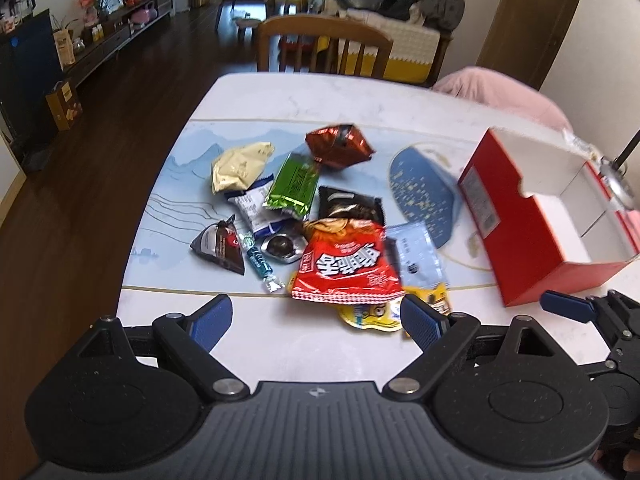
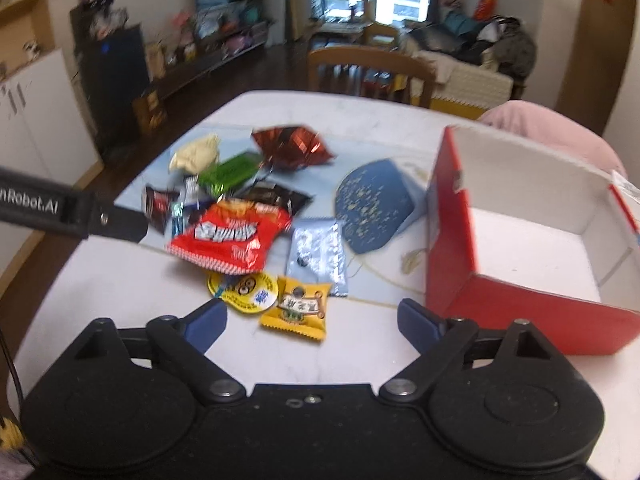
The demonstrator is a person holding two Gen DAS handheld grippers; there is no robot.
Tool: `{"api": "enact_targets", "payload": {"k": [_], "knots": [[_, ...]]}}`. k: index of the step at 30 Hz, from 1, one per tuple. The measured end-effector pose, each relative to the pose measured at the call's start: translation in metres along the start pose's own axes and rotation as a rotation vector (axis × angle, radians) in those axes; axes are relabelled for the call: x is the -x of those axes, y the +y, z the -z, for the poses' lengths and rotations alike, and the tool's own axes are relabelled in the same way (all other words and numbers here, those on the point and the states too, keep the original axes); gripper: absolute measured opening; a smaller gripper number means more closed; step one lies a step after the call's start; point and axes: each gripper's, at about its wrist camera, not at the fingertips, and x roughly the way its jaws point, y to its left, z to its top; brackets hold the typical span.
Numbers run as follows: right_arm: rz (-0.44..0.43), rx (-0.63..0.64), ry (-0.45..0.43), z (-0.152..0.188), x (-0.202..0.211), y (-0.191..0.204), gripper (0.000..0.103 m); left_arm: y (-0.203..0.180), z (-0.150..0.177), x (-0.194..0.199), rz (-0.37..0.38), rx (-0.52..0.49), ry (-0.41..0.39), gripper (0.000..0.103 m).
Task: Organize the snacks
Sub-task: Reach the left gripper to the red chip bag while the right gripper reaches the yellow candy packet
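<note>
Snack pile on table, red box beside, both hand-held grippers spread

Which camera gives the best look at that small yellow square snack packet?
The right wrist view: the yellow packet lies whole and unobstructed just ahead of the open right gripper. In the left wrist view only its edge peeks out behind the red bag.

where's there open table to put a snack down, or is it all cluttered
The red box is empty inside, white floor bare. Bare table lies along the near edge, left of the round yellow pack, and at the far end by the wooden chair. The middle is crowded: the red bag overlaps its neighbours.
</note>
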Motion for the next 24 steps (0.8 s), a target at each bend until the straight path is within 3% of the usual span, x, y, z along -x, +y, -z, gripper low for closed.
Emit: {"api": "enact_targets", "payload": {"k": [8,13,24], "knots": [[-0.006,-0.037,0.044,-0.003,-0.040,-0.010,0.076,-0.013,-0.035,-0.045,-0.022,-0.037,0.118,0.091],[-0.033,-0.046,0.059,-0.006,-0.049,-0.013,0.076,-0.022,-0.058,-0.080,-0.039,-0.018,0.219,0.091],[-0.074,-0.095,0.114,-0.011,-0.067,-0.019,0.075,-0.042,-0.079,-0.133,-0.043,-0.008,0.351,0.091]]}}
